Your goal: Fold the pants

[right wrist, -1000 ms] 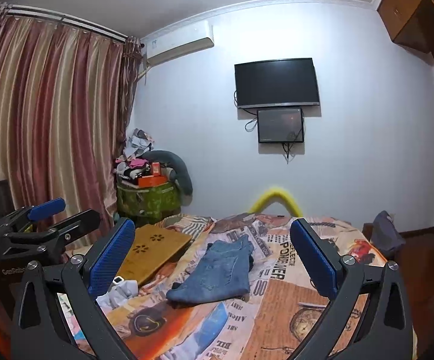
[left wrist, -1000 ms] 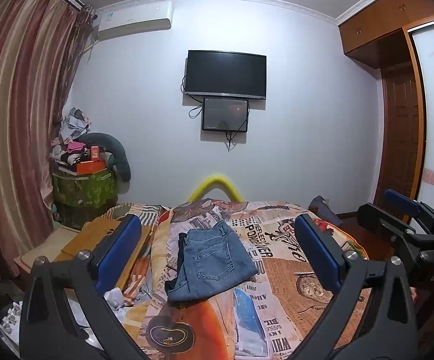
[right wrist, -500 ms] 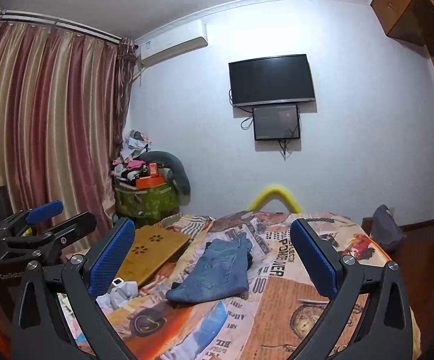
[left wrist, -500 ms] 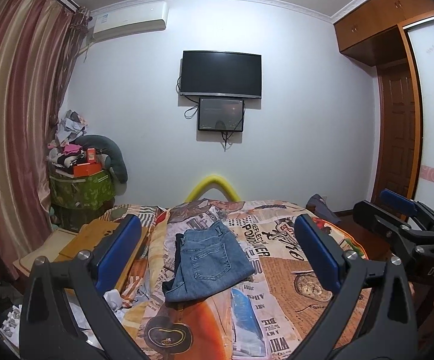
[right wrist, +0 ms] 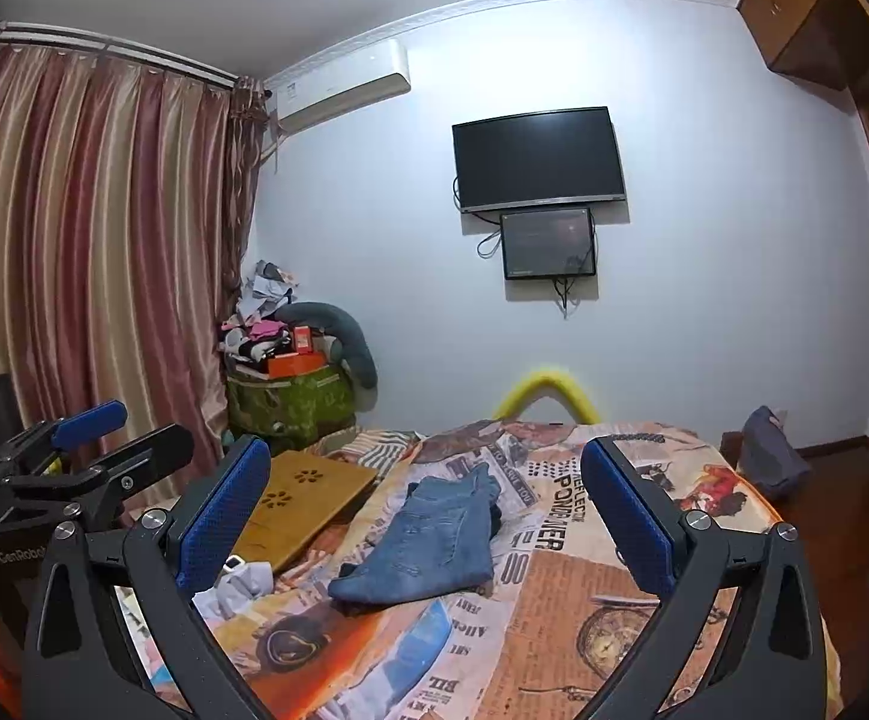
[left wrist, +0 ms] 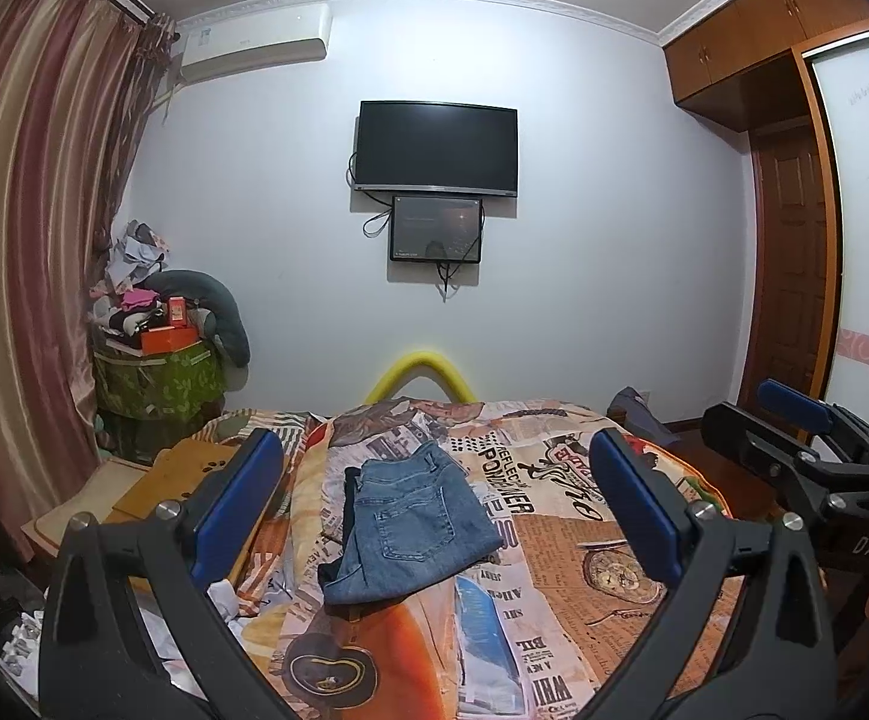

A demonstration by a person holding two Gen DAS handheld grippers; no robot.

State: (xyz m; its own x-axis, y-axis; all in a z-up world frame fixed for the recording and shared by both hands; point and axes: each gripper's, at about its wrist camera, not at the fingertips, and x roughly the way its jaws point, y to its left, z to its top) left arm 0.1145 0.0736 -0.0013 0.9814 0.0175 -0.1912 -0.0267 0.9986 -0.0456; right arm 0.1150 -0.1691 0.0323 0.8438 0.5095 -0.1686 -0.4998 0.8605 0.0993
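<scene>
Blue denim pants (left wrist: pixel 413 525) lie folded into a compact stack on the newspaper-print bedspread (left wrist: pixel 554 516), with a dark piece of cloth showing under their left edge. They also show in the right wrist view (right wrist: pixel 434 546). My left gripper (left wrist: pixel 434 504) is open and empty, held above the bed well short of the pants. My right gripper (right wrist: pixel 425 516) is open and empty too, equally far back. Each gripper shows at the edge of the other's view: the right gripper (left wrist: pixel 806 456), the left gripper (right wrist: pixel 92 450).
A wooden lap tray (right wrist: pixel 299 507) and white crumpled cloth (right wrist: pixel 239 585) lie on the bed's left side. A cluttered green box (left wrist: pixel 158 378) and curtains (left wrist: pixel 26 240) stand at left. A wardrobe (left wrist: pixel 794 276) is at right. A TV (left wrist: pixel 436 147) hangs on the far wall.
Both views have tilted up slightly and drifted a little, so the room sits lower in frame. The pants lie as before. Both grippers stay open.
</scene>
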